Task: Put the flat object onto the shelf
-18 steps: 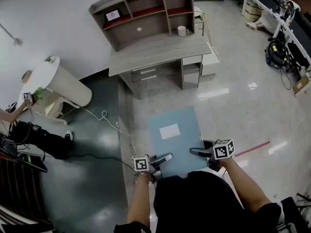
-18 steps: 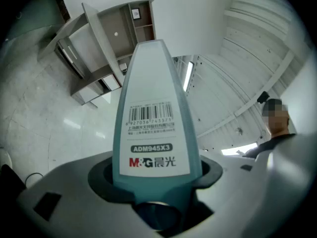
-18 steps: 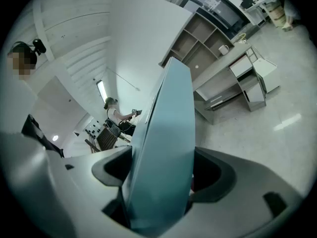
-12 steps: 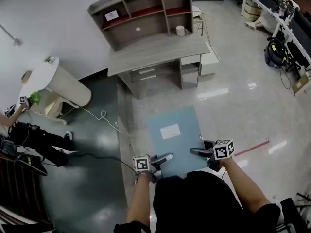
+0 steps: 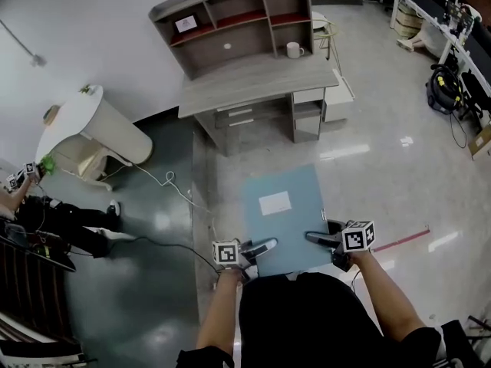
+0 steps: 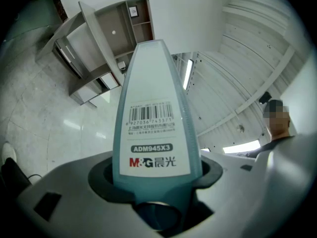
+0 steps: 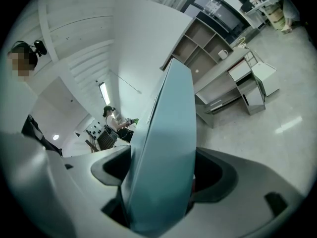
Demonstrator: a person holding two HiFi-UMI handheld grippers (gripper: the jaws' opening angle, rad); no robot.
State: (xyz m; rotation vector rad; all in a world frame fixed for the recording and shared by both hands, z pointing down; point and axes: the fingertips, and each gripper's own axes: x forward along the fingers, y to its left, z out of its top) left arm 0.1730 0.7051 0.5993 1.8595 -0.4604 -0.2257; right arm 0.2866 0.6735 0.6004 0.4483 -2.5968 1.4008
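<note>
Shiny floor (image 5: 376, 175), shelf (image 5: 230, 23) on counter (image 5: 253, 87) far ahead. L tool (image 5: 261, 248) + R tool (image 5: 314, 238) both squeeze blue flat folder (image 5: 284, 217), one each side.

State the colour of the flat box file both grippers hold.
Pale blue box file, white label; head view shows it best.
</note>
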